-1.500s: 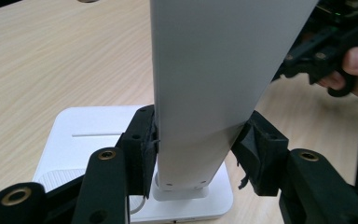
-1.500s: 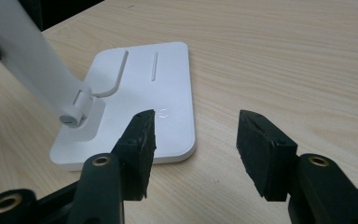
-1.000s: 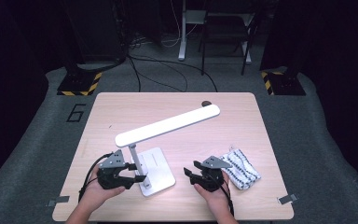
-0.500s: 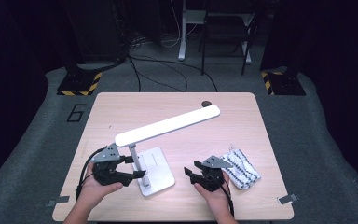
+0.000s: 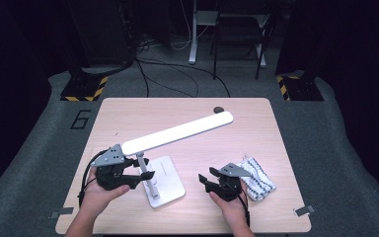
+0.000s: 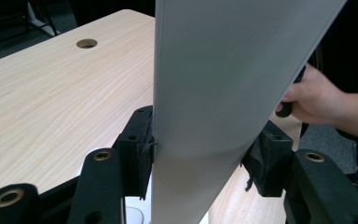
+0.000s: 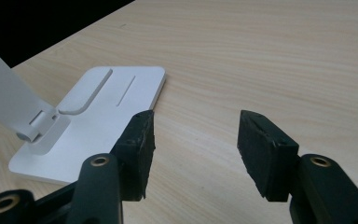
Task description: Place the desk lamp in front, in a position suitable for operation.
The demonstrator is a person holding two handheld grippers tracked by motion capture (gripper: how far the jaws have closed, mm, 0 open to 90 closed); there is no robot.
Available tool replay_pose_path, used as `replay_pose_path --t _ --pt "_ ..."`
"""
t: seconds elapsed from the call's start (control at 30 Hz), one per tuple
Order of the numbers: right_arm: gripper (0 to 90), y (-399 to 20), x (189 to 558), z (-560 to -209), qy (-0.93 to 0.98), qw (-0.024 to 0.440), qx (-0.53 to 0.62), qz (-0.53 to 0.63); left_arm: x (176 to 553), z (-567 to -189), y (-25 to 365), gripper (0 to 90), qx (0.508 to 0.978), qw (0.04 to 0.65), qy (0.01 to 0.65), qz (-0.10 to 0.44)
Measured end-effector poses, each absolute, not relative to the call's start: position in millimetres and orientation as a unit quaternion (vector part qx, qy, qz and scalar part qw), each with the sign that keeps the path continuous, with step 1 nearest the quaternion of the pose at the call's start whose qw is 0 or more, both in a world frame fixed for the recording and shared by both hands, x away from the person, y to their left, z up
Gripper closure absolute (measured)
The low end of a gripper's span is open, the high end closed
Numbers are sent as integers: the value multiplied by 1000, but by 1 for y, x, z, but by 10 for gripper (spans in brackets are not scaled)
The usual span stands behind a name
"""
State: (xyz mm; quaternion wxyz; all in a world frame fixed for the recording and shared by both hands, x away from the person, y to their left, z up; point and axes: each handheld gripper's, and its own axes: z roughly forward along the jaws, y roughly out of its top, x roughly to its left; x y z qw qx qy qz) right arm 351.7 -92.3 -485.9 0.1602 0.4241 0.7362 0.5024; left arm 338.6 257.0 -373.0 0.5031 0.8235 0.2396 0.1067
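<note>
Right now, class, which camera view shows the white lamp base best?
The right gripper view: the lamp base lies unobstructed, slots and hinge clear. The high view shows the base small, partly behind the left gripper. The left gripper view gives just a sliver under the lamp head.

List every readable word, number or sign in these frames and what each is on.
"6": a large dark numeral on the grey floor mat, left of the table.
Yellow-and-black hazard stripes, no text, on the dark stand bases behind the table.
Nothing readable on the lamp or the striped cloth.

Dark room, grey carpet [image 5: 39, 148], hazard-striped bases [image 5: 83, 89], cables [image 5: 177, 74], desk legs [image 5: 194, 34]
</note>
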Motion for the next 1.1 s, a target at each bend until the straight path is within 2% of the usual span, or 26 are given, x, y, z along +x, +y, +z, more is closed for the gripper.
replay_pose_path --t 0.23,0.43,0.47,0.63,0.83,1.1 --pt "443 -125 349 -455 730 227 420 489 333 -375 255 522 822 507 230 120" --pt "439 -164 356 -463 733 257 459 431 331 -374 249 522 827 507 217 112" --pt "436 -179 358 -472 726 259 481 419 331 -374 249 522 829 506 213 110" --pt "405 -203 364 -495 713 255 518 398 338 -374 246 522 831 510 201 99" --pt "313 -211 371 -513 718 243 544 361 339 -376 248 521 827 516 199 97" --pt "277 -212 372 -521 719 229 553 353 335 -379 254 516 822 528 195 89"
